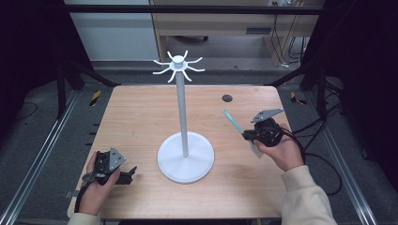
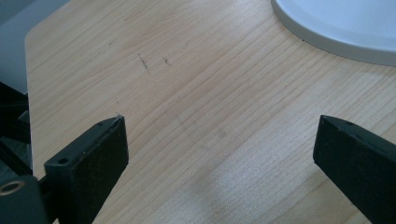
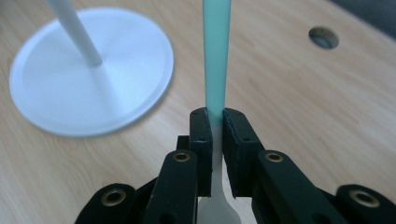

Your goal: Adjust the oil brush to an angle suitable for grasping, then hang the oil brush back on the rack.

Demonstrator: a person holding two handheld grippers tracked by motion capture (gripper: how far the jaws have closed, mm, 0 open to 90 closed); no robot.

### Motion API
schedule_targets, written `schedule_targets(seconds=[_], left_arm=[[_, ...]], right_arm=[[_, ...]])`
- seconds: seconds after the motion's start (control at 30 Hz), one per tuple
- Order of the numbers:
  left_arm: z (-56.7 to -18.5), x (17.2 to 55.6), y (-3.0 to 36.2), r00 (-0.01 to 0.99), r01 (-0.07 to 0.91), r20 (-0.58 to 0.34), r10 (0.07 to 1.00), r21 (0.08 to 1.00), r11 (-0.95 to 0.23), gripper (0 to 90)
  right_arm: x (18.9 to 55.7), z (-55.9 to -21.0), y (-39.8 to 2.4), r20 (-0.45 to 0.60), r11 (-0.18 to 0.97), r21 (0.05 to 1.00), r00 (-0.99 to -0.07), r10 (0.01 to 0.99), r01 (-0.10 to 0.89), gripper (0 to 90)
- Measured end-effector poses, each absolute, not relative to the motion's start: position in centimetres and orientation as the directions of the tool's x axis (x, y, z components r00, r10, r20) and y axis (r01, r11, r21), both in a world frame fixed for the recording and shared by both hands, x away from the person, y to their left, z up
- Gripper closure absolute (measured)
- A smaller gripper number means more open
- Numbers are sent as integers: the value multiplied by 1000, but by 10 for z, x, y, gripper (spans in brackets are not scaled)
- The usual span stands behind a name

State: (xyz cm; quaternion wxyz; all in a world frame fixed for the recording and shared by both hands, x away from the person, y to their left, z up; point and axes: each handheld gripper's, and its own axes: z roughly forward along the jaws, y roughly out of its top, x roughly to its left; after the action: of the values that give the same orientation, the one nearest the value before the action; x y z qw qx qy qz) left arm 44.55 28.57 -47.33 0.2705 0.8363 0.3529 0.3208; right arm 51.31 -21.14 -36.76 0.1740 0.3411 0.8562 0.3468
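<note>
A white stand (image 1: pixel 182 108) with hook arms at its top (image 1: pixel 178 67) rises from a round base (image 1: pixel 186 160) at the table's middle. My right gripper (image 1: pixel 246 136) is shut on a flat utensil with a teal handle (image 1: pixel 233 120) and a pale lower end (image 1: pixel 256 150); it is held off the table at the right. In the right gripper view the teal handle (image 3: pixel 216 56) runs up from between the two pads (image 3: pixel 201 130), with the white base (image 3: pixel 91 70) beyond it at the left. My left gripper (image 1: pixel 133 172) lies low at the front left, jaws wide open over bare wood (image 2: pixel 215 126).
The wooden table (image 1: pixel 141 122) has a small dark hole (image 1: pixel 227 98) near its far right. Black frame rails and cables run along both sides on the floor. A person's hands hold both grippers, a cream sleeve (image 1: pixel 305 197) at the right.
</note>
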Motion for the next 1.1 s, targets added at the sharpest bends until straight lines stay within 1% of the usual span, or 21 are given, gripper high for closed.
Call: schedule_targets(seconds=[0.1,0.13,0.17,0.3,0.63,0.93,1.1], left_arm=[[-473,445,286,544,414,343,765,684,-601,28],[-473,445,286,544,414,343,765,684,-601,28],[-473,445,285,545,411,346,764,683,-603,28],[-472,444,286,541,413,349,765,682,-603,28],[-472,444,285,545,412,351,761,678,-608,28],[-473,444,284,549,412,349,759,677,-610,28],[-472,444,285,548,412,349,760,678,-609,28]], right_arm=[[515,-360,-209,-44,478,757,-694,718,446,826],[515,-360,-209,-44,478,757,-694,718,446,826],[516,-357,-206,-30,446,782,-688,725,436,826],[516,-356,-201,-10,397,818,-681,732,415,826],[515,-361,-199,-3,378,827,-670,743,416,825],[510,-357,-198,-5,368,839,-670,743,402,825],[507,-353,-198,6,344,854,-668,744,390,825]])
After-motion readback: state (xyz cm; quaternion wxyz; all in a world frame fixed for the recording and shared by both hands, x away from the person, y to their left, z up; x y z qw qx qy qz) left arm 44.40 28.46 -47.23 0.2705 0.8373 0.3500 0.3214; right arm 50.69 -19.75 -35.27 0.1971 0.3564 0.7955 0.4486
